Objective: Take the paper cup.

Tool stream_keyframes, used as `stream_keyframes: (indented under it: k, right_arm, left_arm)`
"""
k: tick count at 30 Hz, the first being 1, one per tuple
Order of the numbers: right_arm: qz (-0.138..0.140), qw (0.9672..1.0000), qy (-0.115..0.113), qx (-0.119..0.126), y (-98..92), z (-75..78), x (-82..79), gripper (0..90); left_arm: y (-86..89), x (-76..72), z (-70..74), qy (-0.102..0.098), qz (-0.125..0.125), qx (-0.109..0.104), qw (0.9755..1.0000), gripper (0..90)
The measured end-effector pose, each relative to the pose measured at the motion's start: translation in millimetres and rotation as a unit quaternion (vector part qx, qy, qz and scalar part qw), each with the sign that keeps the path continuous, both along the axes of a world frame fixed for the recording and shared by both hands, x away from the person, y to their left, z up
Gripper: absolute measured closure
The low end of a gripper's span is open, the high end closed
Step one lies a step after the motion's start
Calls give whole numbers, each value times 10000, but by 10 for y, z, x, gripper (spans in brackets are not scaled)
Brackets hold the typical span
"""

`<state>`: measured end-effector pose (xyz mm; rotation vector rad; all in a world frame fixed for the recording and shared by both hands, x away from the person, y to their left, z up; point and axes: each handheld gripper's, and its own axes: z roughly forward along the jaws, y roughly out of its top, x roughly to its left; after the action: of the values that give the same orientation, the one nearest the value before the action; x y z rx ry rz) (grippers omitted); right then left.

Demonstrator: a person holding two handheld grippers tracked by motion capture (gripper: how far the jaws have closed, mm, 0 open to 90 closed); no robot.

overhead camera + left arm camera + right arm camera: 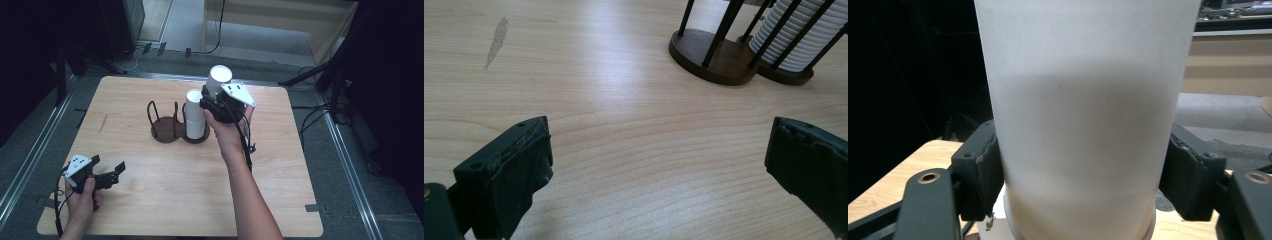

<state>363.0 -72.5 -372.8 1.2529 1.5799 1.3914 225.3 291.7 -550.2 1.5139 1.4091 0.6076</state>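
My right gripper [210,100] is shut on a white paper cup [219,79], held bottom-up just above and behind a stack of white cups [195,115]. In the right gripper view the cup [1083,100] sits between the two black pads [980,170], which press on its sides. The stack stands in the right-hand ring of a dark wooden two-place holder [167,131] with black wire uprights; its left-hand place is empty. My left gripper [107,163] rests low at the table's front left, jaws open with nothing between them. Its own view shows the holder [714,55] and stack [804,40] farther off.
The light wooden table [150,200] has a faint grey smear [496,42] left of the holder. Dark stands and cables lie on the floor around the table, with a pale wooden wall at the back.
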Motion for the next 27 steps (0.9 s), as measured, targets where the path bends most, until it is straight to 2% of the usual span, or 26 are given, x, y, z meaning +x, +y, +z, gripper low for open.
stream_keyframes:
  k: [9, 15, 21, 27]
  right_arm:
    - [-51, 9999, -22, -85, -194, -80, -97, 267]
    - [-213, 9996, -7, -196, -353, -170, -205, 264]
    - [-354, 9991, 57, -219, -527, -309, -347, 260]
    - [-438, 9988, 175, -125, -714, -486, -478, 260]
  left_arm:
    - [-2, 0, 1, 8, 0, 28, 10000, 0]
    - [-4, -1, 1, 4, 0, 39, 10000, 0]
    - [-6, 4, -2, -6, 0, 64, 10000, 0]
    - [-8, 7, -2, -2, 11, 44, 10000, 0]
